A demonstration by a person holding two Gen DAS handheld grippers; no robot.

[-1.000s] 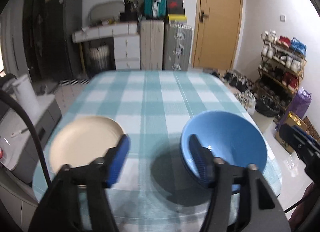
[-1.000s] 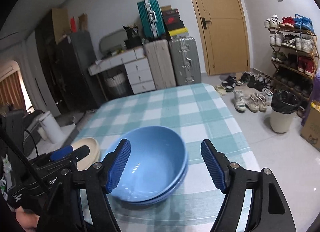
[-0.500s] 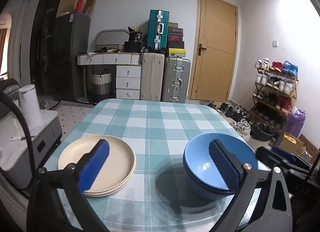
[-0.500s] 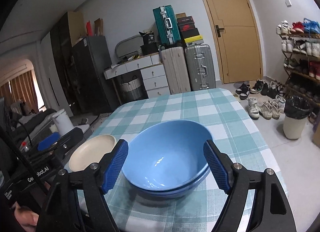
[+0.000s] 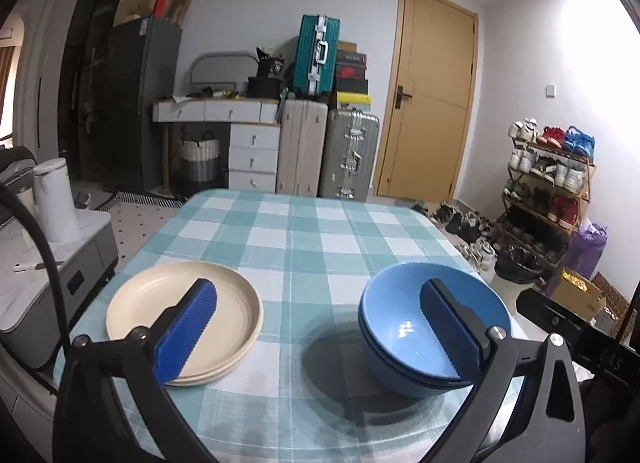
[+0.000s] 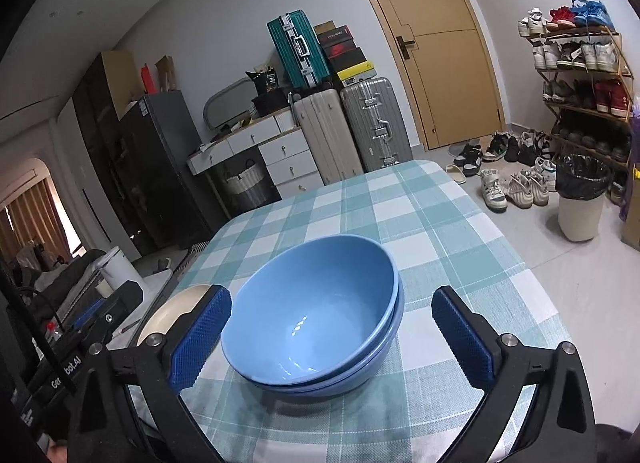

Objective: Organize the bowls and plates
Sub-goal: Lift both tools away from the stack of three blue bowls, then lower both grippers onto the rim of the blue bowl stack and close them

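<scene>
A stack of blue bowls point(image 5: 404, 323) sits on the checked tablecloth at the near right; it also shows in the right wrist view point(image 6: 320, 315). A stack of cream plates point(image 5: 236, 307) lies at the near left, and its edge shows in the right wrist view point(image 6: 176, 303). My left gripper point(image 5: 320, 327) is open and empty, held above the table's near edge between plates and bowls. My right gripper point(image 6: 332, 339) is open and empty, its fingers either side of the bowls without touching them. The right gripper's body shows in the left wrist view point(image 5: 568, 327).
The table point(image 5: 304, 235) has a teal and white checked cloth. A side cabinet with a white kettle point(image 5: 54, 199) stands left of it. Suitcases point(image 5: 324, 151), drawers and a door are behind. A shoe rack point(image 5: 548, 183) and a bin point(image 6: 580, 199) stand to the right.
Both grippers have drawn back and risen from the table. The left gripper's jaws have opened wider. The bowls and plates have not moved.
</scene>
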